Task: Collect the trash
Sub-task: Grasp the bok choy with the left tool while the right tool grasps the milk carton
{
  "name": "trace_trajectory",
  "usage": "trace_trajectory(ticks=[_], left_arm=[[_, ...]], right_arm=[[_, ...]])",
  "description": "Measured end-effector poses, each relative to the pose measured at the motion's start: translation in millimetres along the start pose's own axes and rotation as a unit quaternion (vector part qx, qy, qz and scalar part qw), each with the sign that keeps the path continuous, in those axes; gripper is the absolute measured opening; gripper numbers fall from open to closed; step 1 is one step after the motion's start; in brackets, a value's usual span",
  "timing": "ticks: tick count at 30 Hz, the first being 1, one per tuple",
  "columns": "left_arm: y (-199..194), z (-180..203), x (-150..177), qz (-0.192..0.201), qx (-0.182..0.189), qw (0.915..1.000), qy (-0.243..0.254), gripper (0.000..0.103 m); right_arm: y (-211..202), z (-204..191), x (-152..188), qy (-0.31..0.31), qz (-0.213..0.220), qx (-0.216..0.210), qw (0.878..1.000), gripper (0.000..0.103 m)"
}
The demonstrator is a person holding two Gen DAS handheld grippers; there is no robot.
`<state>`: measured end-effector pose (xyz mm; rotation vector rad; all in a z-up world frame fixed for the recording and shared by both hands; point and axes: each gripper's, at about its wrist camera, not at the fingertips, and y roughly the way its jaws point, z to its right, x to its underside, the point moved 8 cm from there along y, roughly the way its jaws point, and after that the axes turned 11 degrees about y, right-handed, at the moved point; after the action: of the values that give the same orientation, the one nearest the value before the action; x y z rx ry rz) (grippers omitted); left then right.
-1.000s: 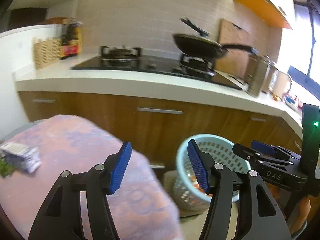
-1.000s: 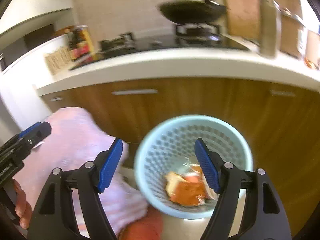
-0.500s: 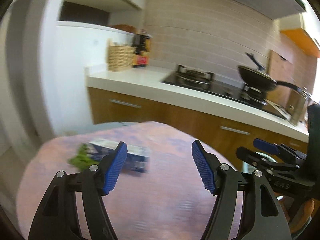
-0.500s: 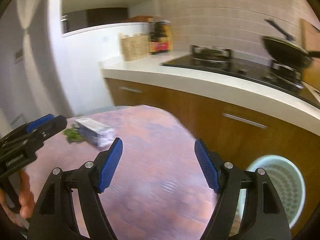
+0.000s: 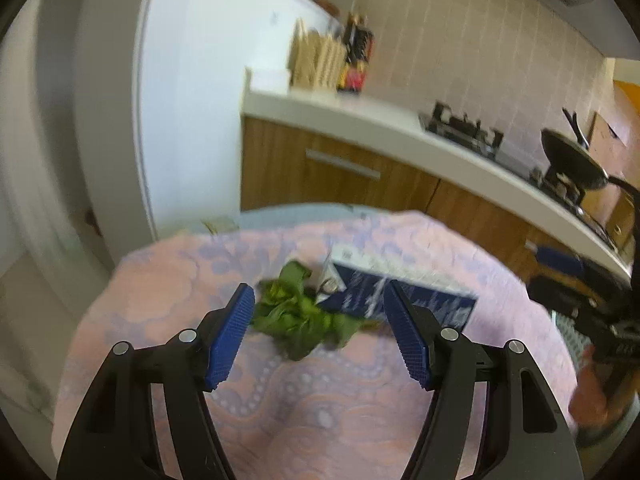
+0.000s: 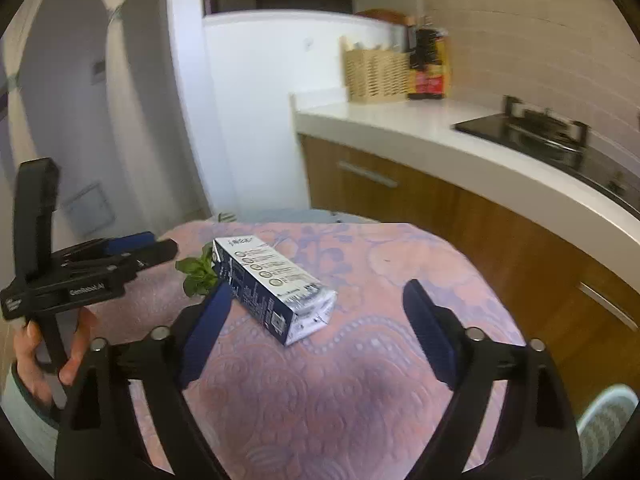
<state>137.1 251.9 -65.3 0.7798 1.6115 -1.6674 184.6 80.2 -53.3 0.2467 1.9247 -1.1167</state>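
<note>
**A:** Pink patterned cloth [image 5: 320,420] fills the left wrist view, where half a second ago it was seen only from farther back. What is framed now?

**B:** A clump of green leaves [image 5: 298,320] is framed between the blue pads of the left gripper [image 5: 318,330], whose jaws are spread wide with nothing held. A dark blue drink carton [image 5: 400,300] lies on its side just beside the leaves, on their right. The view is motion-blurred. A second ago a pale blue basket was seen here; it is no longer shown.

**A:** And the right wrist view?

**B:** The carton [image 6: 272,284] is seen lying flat on the cloth-covered table [image 6: 400,380], between and beyond the pads of the right gripper [image 6: 316,330], which is likewise spread wide and empty. The leaves [image 6: 198,274] peek out behind the carton's far end. The left gripper [image 6: 132,248] is seen at the left edge. The pale blue waste basket [image 6: 604,420], centred with orange scraps in it a second ago, is now cut off at the lower right.

**A:** What is meant by that shift?

**B:** It is judged that one drop is finished and both remaining pieces are being lined up: leaves for the left, carton for the right.
</note>
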Motion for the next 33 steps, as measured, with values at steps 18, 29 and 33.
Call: trace_trajectory(ticks=[18, 29, 33], left_arm=[[57, -3, 29, -0.081, 0.090, 0.9918, 0.041, 0.064], [66, 3, 30, -0.102, 0.060, 0.9911, 0.060, 0.064], [60, 6, 33, -0.106, 0.080, 0.9905, 0.036, 0.064]], right_arm=[[93, -12, 18, -0.027, -0.132, -0.069, 0.988, 0.073], [27, 25, 31, 0.016, -0.066, -0.012, 0.998, 0.063], [-17, 53, 43, 0.028, -0.039, 0.057, 0.997, 0.062]])
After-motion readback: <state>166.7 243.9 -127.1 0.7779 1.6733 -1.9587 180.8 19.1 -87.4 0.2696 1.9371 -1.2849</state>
